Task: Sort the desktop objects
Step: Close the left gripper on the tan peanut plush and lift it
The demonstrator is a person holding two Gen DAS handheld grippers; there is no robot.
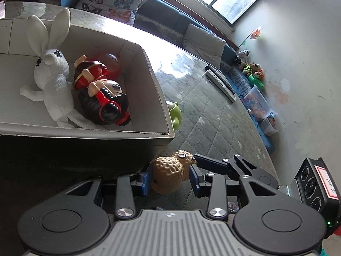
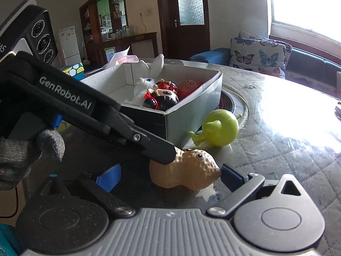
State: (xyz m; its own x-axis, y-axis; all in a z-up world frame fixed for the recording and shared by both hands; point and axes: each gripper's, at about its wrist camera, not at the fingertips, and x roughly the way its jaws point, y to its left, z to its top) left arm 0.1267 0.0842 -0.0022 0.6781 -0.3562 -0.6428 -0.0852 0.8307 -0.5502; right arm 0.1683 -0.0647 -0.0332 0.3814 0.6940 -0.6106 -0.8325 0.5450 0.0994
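A tan peanut toy [image 1: 170, 173] with googly eyes lies on the quilted table beside the cardboard box [image 1: 147, 68]. My left gripper [image 1: 170, 180] has its blue pads on both sides of the peanut, touching it. In the right wrist view the peanut [image 2: 187, 168] lies between my right gripper's wide-open fingers [image 2: 168, 175], the right pad [image 2: 231, 176] touching its end. The left gripper's finger [image 2: 157, 147] presses its top. The box holds a white rabbit [image 1: 51, 79], red-and-black dolls [image 1: 106, 98] and a red ball toy [image 1: 110, 60].
A green toy [image 2: 219, 128] lies on the table right of the box corner [image 2: 168, 123]; it also peeks past the box in the left wrist view [image 1: 175, 114]. Remote controls [image 1: 221, 83] lie at the far table edge. A sofa with butterfly cushions [image 2: 257, 55] stands behind.
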